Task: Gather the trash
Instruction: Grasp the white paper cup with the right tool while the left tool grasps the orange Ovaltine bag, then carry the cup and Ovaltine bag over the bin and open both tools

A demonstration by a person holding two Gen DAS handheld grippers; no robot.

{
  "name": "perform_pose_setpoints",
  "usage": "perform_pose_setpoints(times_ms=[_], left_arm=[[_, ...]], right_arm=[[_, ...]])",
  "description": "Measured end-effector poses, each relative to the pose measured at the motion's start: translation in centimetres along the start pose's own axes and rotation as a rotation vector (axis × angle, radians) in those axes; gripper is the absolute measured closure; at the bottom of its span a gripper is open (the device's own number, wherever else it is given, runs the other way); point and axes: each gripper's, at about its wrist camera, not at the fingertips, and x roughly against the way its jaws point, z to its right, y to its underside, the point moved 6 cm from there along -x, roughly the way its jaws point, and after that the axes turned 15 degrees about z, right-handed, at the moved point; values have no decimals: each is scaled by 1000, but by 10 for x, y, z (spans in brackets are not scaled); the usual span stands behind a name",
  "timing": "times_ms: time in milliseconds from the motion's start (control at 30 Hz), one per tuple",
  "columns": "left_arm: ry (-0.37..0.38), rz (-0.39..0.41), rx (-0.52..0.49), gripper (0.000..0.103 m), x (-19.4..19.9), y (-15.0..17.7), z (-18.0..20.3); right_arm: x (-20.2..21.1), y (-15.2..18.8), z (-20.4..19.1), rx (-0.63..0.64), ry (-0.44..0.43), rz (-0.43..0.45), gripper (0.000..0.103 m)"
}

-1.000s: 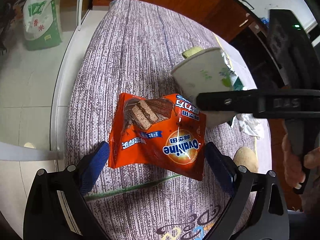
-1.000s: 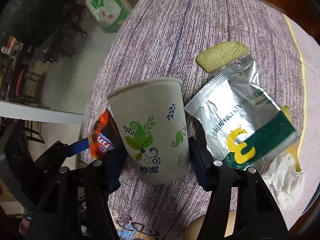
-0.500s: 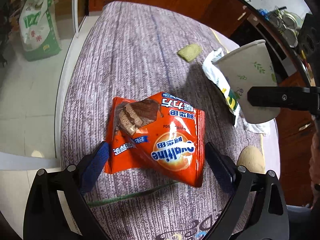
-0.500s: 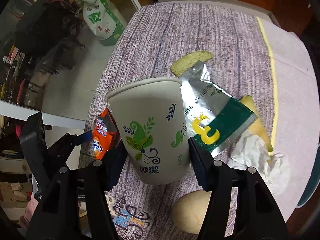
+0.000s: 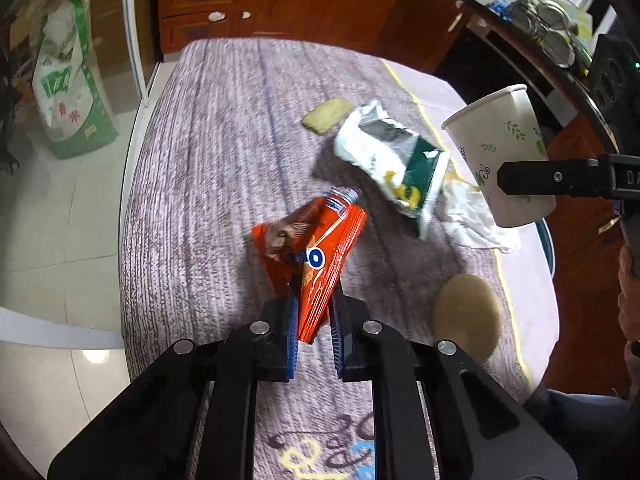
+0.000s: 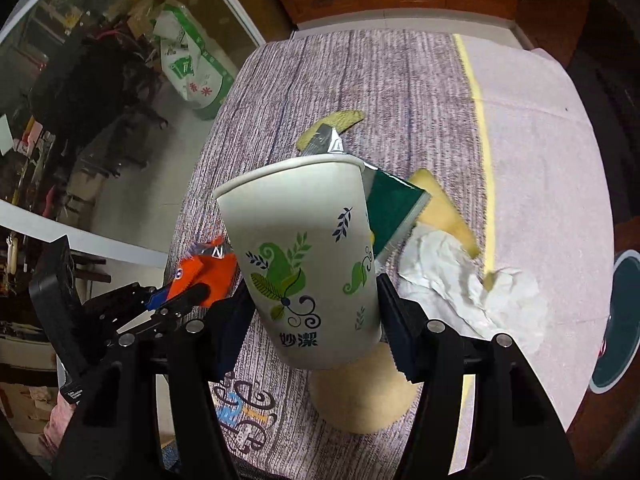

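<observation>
Since the earlier frames the left gripper (image 5: 314, 320) has gone from spread wide to clamped on the orange wrapper (image 5: 320, 256), now crumpled and lifted off the table (image 5: 208, 168). Right gripper (image 6: 312, 320) still squeezes the one paper cup (image 6: 304, 256), held tilted above the table. Left on the table: one silver-green packet (image 5: 400, 164), one crumpled tissue (image 5: 472, 216), one green biscuit (image 5: 326, 114), one round tan object (image 5: 466, 316).

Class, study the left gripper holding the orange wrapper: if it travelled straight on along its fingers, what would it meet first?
Probably the silver-and-green packet on the table, beyond the orange wrapper that the left gripper pinches. Depth is unclear, so it could pass above it.
</observation>
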Motion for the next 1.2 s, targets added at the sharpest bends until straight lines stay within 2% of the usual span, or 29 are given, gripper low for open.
perform_pose_setpoints(times_ms=[267,533,900,1200], left_arm=[[29,37,-95,91,17,-20,57],[138,54,-215,92,19,-43,144],[262,-5,-374,93,-17,-46,273],[386,-79,-519,93,-58,-34,390]], right_arm=[[42,9,48,-83,-12,75,45],[86,17,119,-192,13,164,45],[148,50,238,-392,78,284,45],[196,88,351,-562,190,366,45]])
